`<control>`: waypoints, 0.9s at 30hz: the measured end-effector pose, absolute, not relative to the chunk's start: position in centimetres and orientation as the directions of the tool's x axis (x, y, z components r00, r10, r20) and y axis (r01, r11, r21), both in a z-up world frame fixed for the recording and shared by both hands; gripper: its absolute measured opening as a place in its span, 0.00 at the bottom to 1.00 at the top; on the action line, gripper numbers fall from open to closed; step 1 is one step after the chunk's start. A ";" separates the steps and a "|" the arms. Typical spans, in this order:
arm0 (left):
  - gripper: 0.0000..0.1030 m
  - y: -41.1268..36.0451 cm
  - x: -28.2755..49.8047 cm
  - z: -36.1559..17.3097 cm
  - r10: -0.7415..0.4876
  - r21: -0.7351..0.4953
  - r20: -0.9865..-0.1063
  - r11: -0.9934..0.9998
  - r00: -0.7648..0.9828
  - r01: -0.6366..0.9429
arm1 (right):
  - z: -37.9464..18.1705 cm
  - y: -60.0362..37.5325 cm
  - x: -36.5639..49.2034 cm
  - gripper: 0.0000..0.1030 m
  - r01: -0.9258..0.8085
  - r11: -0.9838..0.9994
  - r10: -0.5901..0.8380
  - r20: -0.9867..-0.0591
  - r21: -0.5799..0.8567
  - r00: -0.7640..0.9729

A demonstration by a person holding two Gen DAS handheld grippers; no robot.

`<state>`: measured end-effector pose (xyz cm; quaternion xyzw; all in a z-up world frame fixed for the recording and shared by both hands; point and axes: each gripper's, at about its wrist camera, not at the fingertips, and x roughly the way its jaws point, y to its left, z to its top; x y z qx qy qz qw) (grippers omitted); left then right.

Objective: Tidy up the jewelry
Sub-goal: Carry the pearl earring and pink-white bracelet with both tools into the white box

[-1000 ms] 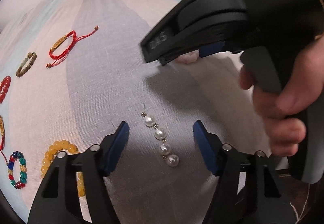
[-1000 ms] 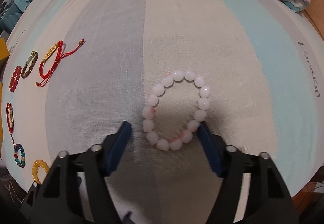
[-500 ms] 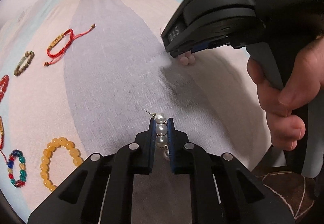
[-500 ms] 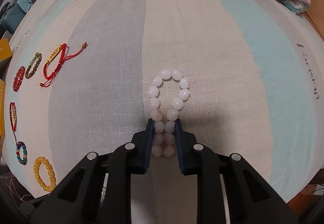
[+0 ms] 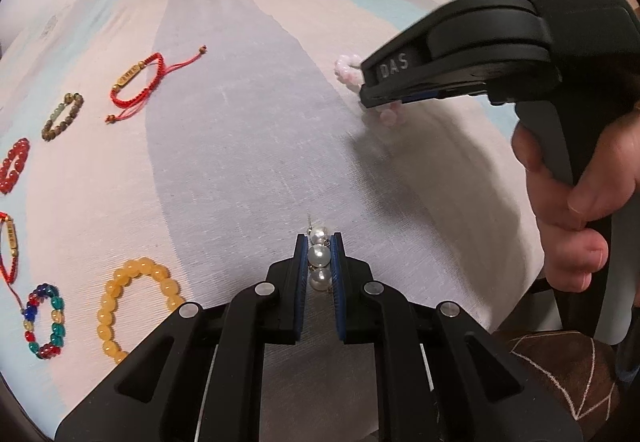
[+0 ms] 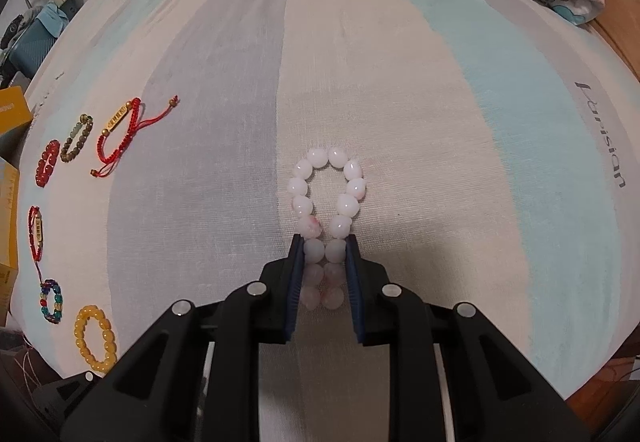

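Pearl strand [image 5: 319, 257] lies between the left gripper [image 5: 319, 244] pads; bead bracelet [image 6: 328, 202] extends ahead of the right gripper [image 6: 325, 246]; other bracelets [image 5: 132, 302] lie on the bedsheet [image 5: 240, 162], left of both.

the letters "das" stand in pale raised capitals on the black side of the right tongs [image 5: 394, 98], seen from the left wrist. on the striped bedsheet [image 6: 500, 146], right of the pink bead bracelet [image 6: 326, 198], a dark word runs sideways along the blue stripe; it looks like "parisian". the gold bar on the red cord bracelet [image 6: 120, 130] bears marks too small to read.
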<state>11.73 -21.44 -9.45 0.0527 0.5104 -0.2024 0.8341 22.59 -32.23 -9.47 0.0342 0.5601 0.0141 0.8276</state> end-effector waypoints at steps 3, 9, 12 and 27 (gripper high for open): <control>0.10 -21.2 11.7 -9.2 -0.278 -0.112 -0.872 0.915 0.403 0.388 | -8.7 -32.5 22.3 0.19 0.017 0.997 0.065 -0.921 0.078 0.385; 0.10 -21.6 10.5 -8.8 -0.264 -0.093 -0.865 0.920 0.426 0.381 | -7.2 -32.4 21.7 0.19 0.012 0.997 0.064 -0.910 0.075 0.410; 0.10 -21.7 10.3 -8.7 -0.258 -0.091 -0.865 0.924 0.431 0.371 | -6.6 -32.4 21.4 0.19 0.013 0.997 0.064 -0.906 0.076 0.418; 0.10 -18.7 10.4 -4.5 -0.219 -0.059 -0.851 0.943 0.478 0.327 | -2.1 -31.6 18.9 0.19 0.004 0.997 0.061 -0.877 0.072 0.477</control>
